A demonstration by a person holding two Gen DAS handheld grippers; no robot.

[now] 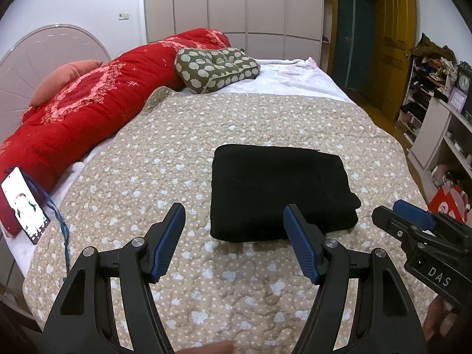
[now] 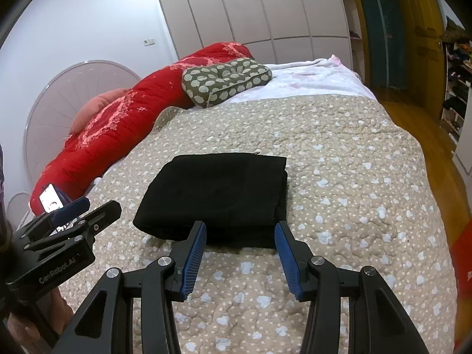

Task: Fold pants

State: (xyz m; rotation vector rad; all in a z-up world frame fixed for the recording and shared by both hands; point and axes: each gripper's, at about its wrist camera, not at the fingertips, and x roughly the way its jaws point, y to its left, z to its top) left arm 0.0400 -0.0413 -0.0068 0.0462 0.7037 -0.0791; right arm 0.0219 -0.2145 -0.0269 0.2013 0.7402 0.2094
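The black pants (image 1: 277, 188) lie folded into a compact rectangle on the beige quilted bedspread (image 1: 183, 159); they also show in the right wrist view (image 2: 218, 194). My left gripper (image 1: 234, 211) is open and empty, held just in front of the pants' near left edge. My right gripper (image 2: 239, 228) is open and empty, its fingertips at the pants' near edge. The right gripper also shows in the left wrist view (image 1: 413, 221), to the right of the pants. The left gripper also shows at the left in the right wrist view (image 2: 85, 209).
A red duvet (image 1: 88, 109) and a green patterned cushion (image 1: 216, 69) lie toward the headboard. A lit phone (image 1: 25, 205) with a blue cord rests at the bed's left edge. Shelves (image 1: 436, 109) and wooden floor lie right of the bed.
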